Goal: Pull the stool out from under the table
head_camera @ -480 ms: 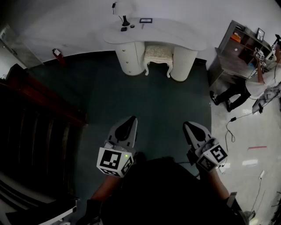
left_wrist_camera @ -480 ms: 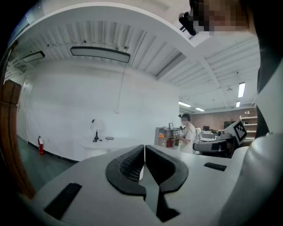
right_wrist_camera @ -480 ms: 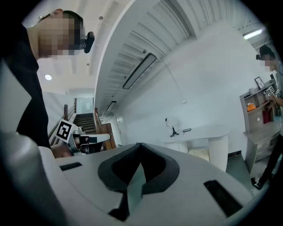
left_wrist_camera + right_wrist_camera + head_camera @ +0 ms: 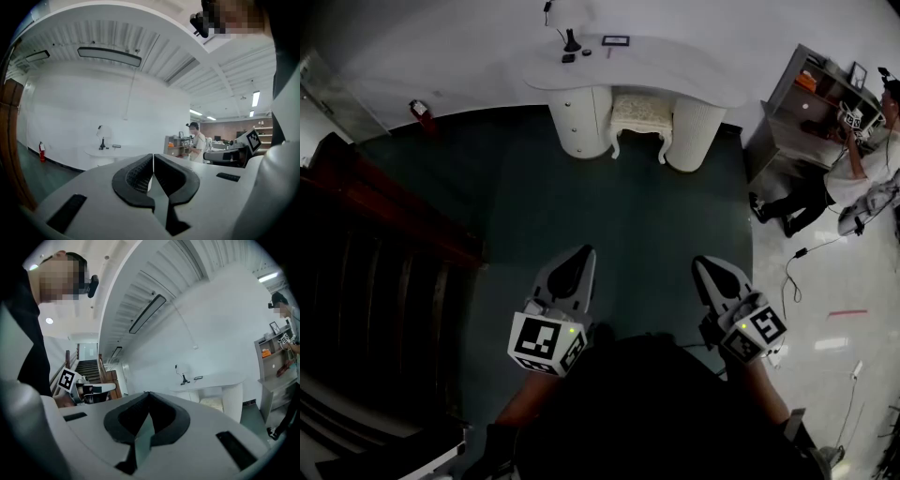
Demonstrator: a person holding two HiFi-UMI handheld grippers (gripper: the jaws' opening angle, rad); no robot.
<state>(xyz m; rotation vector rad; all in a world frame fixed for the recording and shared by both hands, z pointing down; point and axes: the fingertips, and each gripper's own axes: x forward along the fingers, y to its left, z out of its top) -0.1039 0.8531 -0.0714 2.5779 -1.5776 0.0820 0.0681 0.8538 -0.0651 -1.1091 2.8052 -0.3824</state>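
The stool (image 4: 637, 112) is sitting tucked under the white desk (image 4: 694, 73), in the gap between its two rounded pedestals, against the far wall across the dark green floor (image 4: 628, 216). Its pale cushioned seat and curved legs are showing in that gap.

The person is standing well back from it, holding both tools out in front. The left tool (image 4: 578, 255) is pointing toward the desk with its jaws pressed together and nothing between them. The right tool (image 4: 705, 267) is likewise closed and empty, and both are staying well apart from the stool.

On the desk top a small black stand (image 4: 570, 43) is standing near a little dark frame (image 4: 614, 42). A dark wooden staircase (image 4: 384, 262) is running along the left side, and a red fire extinguisher (image 4: 419, 111) is resting by the wall near it. Off to the right another person (image 4: 853, 178) in a white top is leaning at a brown shelf unit (image 4: 802, 94), with a cable (image 4: 792, 272) trailing over the pale floor (image 4: 844, 309).
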